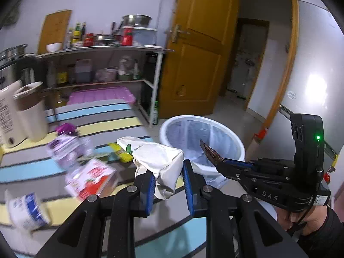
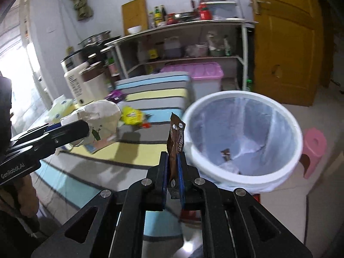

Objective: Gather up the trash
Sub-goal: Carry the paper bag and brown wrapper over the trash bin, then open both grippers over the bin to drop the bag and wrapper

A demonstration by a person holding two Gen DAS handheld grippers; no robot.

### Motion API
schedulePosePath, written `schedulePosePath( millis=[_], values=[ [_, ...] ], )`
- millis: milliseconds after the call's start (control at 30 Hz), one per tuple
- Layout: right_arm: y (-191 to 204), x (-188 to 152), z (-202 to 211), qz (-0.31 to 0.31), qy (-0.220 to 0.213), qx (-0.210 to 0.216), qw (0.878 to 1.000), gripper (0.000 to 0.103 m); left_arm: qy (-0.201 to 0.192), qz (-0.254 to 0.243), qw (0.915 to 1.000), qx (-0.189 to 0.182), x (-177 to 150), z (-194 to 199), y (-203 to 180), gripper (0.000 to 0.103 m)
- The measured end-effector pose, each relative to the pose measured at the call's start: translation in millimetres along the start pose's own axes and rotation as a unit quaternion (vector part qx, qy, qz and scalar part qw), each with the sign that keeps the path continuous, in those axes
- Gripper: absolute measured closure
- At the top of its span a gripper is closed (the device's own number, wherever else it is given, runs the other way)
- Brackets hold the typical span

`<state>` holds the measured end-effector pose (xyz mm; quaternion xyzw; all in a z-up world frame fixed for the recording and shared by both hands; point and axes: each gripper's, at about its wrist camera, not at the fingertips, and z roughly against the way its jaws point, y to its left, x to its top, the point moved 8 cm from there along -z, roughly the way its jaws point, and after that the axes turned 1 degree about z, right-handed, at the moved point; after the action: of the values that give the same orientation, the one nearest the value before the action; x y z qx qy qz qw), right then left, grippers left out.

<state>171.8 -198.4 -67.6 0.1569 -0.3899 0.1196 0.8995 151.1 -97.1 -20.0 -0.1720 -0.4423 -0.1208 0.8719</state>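
Both grippers carrying trash toward the bin.
Left of the bin (image 2: 243, 137): left gripper (image 1: 168, 185) clenched on crumpled white paper bag (image 1: 159, 161), above the striped table (image 1: 64, 167). Right gripper (image 2: 174, 172) pinches brown coffee sachet (image 2: 176, 137) just beside the rim; carry each fully over the opening before releasing, likely sachet first.

— What sort of place are we looking at?
— A home kitchen: sauce bottles (image 1: 76, 33) and a steel bowl (image 1: 136, 20) are sitting on a metal shelf (image 1: 103, 49), beside a wooden door (image 1: 197, 49).
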Motion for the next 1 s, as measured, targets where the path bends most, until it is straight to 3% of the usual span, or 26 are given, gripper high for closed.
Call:
schedulePosePath(
  millis=[400, 800, 1000],
  values=[
    [-64.8, 4.7, -5.5, -0.051, 0.007, -0.051, 0.997, 0.094, 0.040, -0.028, 0.9966, -0.066, 16.8, -78.7, -44.0, 0.079],
    [-94.2, 2.1, -23.1, -0.070, 0.024, -0.066, 0.995, 0.093, 0.074, -0.008, 0.9922, -0.099, 15.0, -124.4, -48.4, 0.073],
    [-98.0, -0.1, -24.3, -0.076, 0.025, -0.073, 0.994, 0.069, 0.073, 0.005, 0.9920, -0.102, 16.4, -125.3, -44.2, 0.067]
  ],
)
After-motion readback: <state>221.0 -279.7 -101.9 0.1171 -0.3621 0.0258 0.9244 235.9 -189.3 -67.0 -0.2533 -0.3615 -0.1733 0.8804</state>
